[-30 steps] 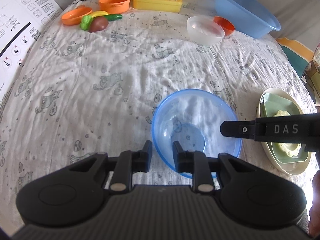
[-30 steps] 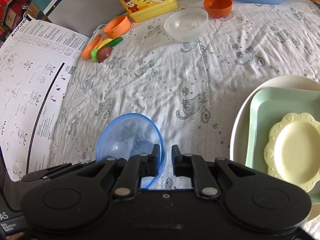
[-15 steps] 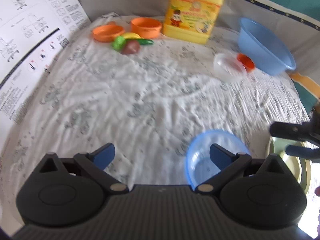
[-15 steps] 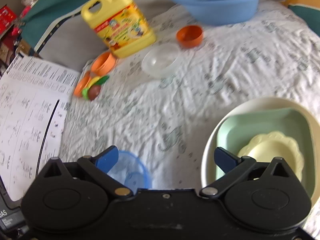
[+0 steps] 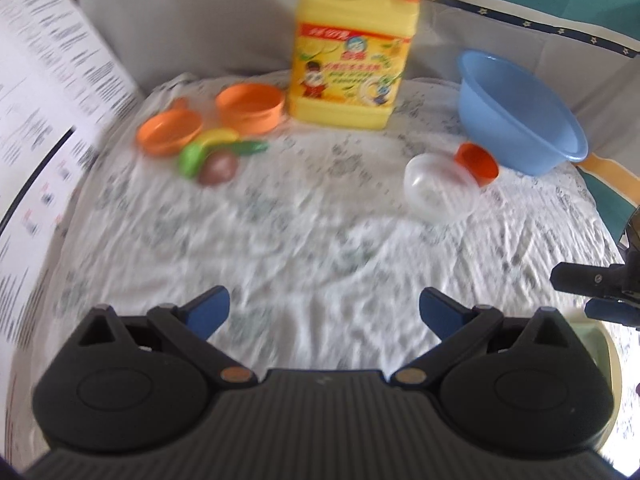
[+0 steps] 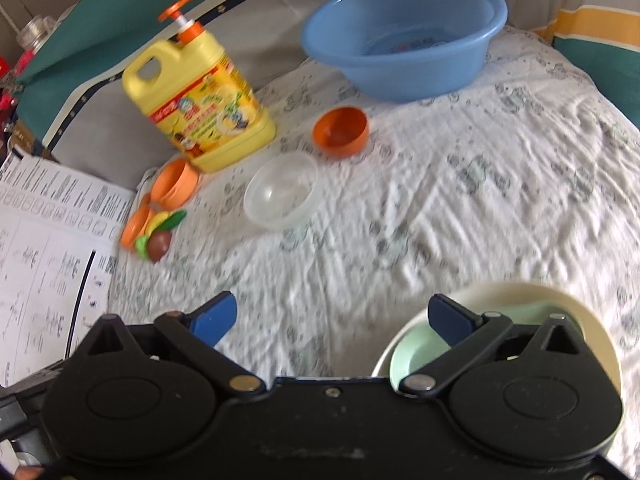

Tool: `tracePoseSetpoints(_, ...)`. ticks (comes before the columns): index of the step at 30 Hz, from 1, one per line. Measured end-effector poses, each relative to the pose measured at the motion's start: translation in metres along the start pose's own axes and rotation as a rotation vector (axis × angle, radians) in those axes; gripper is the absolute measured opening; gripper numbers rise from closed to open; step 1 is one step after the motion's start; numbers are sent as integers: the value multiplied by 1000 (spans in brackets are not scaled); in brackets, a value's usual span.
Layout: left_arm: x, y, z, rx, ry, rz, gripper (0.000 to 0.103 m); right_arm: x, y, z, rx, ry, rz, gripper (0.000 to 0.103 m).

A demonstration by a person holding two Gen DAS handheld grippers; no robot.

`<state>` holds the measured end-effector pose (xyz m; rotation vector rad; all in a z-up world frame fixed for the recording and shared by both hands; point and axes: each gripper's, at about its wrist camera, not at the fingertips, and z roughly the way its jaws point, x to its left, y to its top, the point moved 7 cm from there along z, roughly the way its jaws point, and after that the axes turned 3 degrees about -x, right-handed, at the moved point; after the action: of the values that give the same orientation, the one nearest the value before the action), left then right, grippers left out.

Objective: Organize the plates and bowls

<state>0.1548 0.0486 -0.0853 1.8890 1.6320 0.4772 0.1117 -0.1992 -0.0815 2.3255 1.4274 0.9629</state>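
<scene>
Both grippers spread wide and empty, left gripper (image 5: 324, 304) and right gripper (image 6: 332, 316), jaws just opened. Green tray (image 6: 416, 344) sits inside the cream plate (image 6: 592, 320) under the right one. Clear bowl (image 6: 282, 190) and blue basin (image 6: 404, 36) sit empty. Only the right view shows the bottle's (image 6: 200, 108) pump.

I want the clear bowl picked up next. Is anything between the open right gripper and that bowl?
Nothing visible. From the right gripper, only bare patterned cloth lies before the clear bowl. The small orange bowl sits just beyond it, and the yellow detergent jug stands further back.
</scene>
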Motion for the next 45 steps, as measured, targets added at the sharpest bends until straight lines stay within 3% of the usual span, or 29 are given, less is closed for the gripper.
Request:
tracePoseSetpoints(14, -44, 68, 79, -15, -25, 138, 103, -1, 65, 62, -8, -17, 28, 103)
tracePoseSetpoints(16, -51, 73, 90, -9, -31, 158, 101, 0, 72, 72, -6, -21, 31, 98)
tracePoseSetpoints(21, -64, 76, 115, 29, -53, 181, 88, 3, 83, 100, 18, -2, 50, 84)
tracePoseSetpoints(25, -68, 76, 132, 61, -71, 178, 76, 8, 82, 117, 34, 12, 45, 63)
tracePoseSetpoints(31, -75, 73, 149, 106, -119, 180, 47, 13, 78, 140, 55, 25, 42, 30)
tracePoseSetpoints(33, -77, 72, 153, 114, -132, 185, 34, 15, 77, 144, 57, 31, 37, 18)
tracePoseSetpoints(36, -79, 69, 156, 119, -132, 192, 18, 18, 74, 151, 62, 34, 29, 15)
tracePoseSetpoints(38, -81, 67, 158, 126, -137, 198, 14, 20, 72, 154, 63, 34, 24, 13)
tracePoseSetpoints(45, -79, 64, 153, 124, -128, 211, 14, 24, 68, 155, 68, 34, 21, 13)
